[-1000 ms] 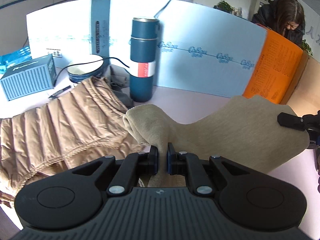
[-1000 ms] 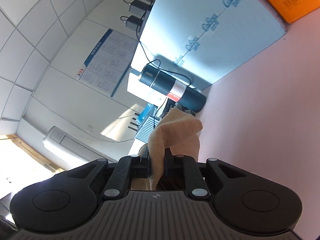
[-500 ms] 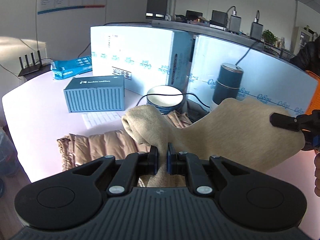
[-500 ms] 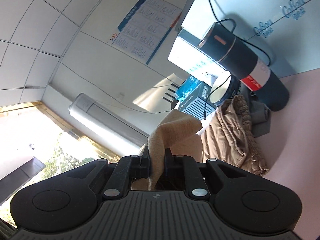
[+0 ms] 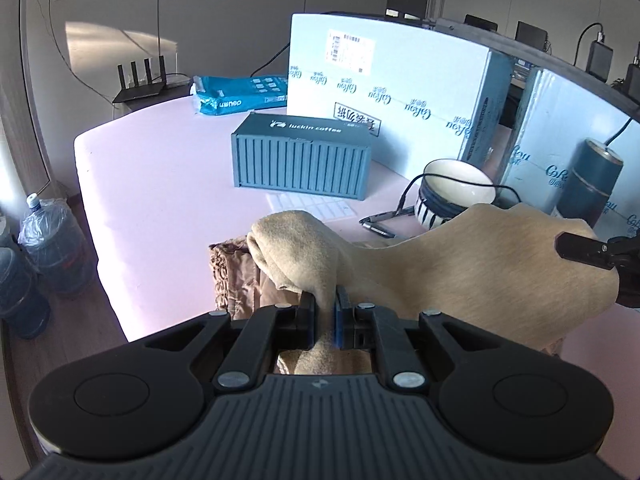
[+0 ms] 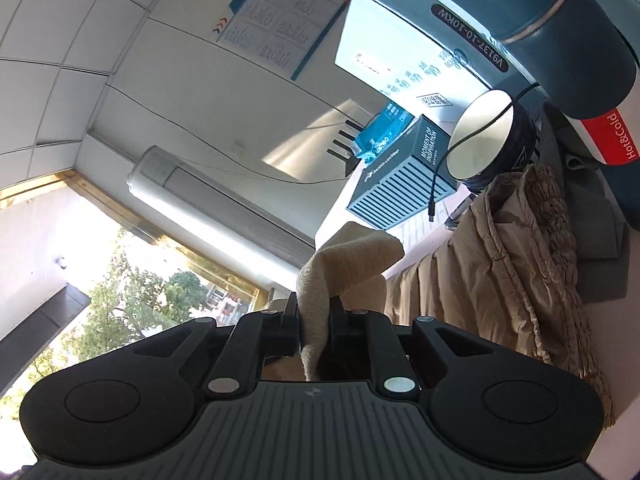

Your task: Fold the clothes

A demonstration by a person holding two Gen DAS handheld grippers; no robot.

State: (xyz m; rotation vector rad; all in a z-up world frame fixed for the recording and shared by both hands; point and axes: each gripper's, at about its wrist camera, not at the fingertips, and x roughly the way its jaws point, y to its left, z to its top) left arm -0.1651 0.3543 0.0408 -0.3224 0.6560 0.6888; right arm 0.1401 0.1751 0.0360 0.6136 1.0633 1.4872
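The beige garment [image 5: 460,264] is a soft, matt knit cloth, and the brown jacket [image 6: 500,264] under it is a quilted fabric with a slight shine. The table [image 5: 160,184] has a smooth pink surface, the bowl [image 5: 456,192] looks like glossy ceramic, and the flask [image 6: 560,40] is matt blue with metal rings. The left gripper [image 5: 325,312] is matt black plastic with a ribbed body.

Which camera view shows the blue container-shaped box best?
The left wrist view. There the blue box stands clear on the table, with its ribbed front, top and lettering all visible. In the right wrist view the same box is smaller and tilted, seen from a corner, and a black cable hangs across it.
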